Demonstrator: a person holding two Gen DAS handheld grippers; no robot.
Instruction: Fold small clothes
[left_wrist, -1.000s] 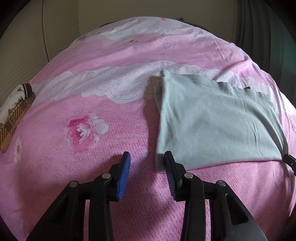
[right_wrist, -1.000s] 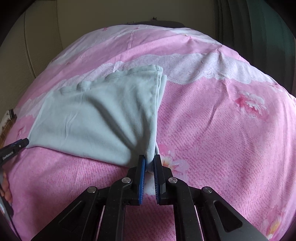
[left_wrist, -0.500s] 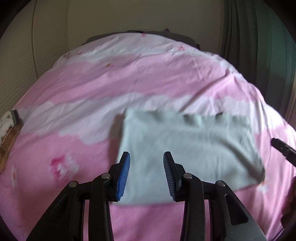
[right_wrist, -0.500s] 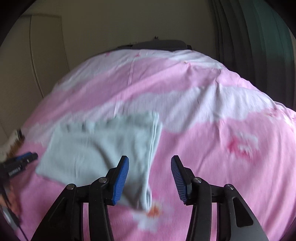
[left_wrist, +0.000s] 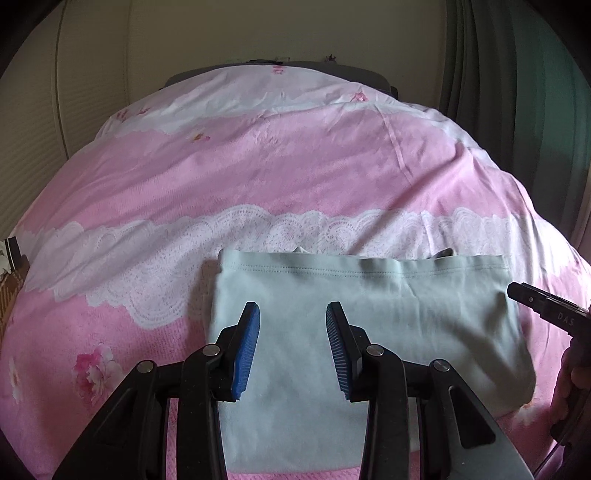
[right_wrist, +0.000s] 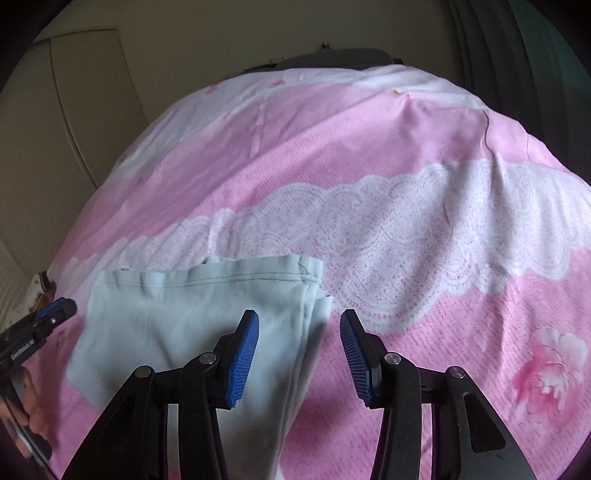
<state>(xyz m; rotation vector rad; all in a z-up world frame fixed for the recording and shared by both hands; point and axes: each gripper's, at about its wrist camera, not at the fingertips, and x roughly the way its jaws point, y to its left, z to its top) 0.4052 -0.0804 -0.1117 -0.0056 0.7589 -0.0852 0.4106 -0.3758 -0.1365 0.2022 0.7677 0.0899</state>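
Note:
A pale mint-green garment (left_wrist: 388, 317) lies folded into a flat rectangle on the pink bed cover; it also shows in the right wrist view (right_wrist: 184, 317). My left gripper (left_wrist: 293, 349) is open and empty, held above the garment's near left part. My right gripper (right_wrist: 299, 356) is open and empty, above the garment's right folded edge. The right gripper's tip shows at the right edge of the left wrist view (left_wrist: 543, 306). The left gripper's tip shows at the left edge of the right wrist view (right_wrist: 40, 325).
The pink bed cover (left_wrist: 295, 166) has a white lace band (right_wrist: 424, 229) and printed flowers (right_wrist: 550, 369). A brown-and-white patterned cloth (left_wrist: 11, 280) lies at the bed's left edge. A cream wall stands behind and dark green curtains (left_wrist: 517, 74) hang at the right.
My right gripper let go of the garment's corner and opened. Both grippers lifted and drew back, and the left moved over the garment. The garment now lies flat.

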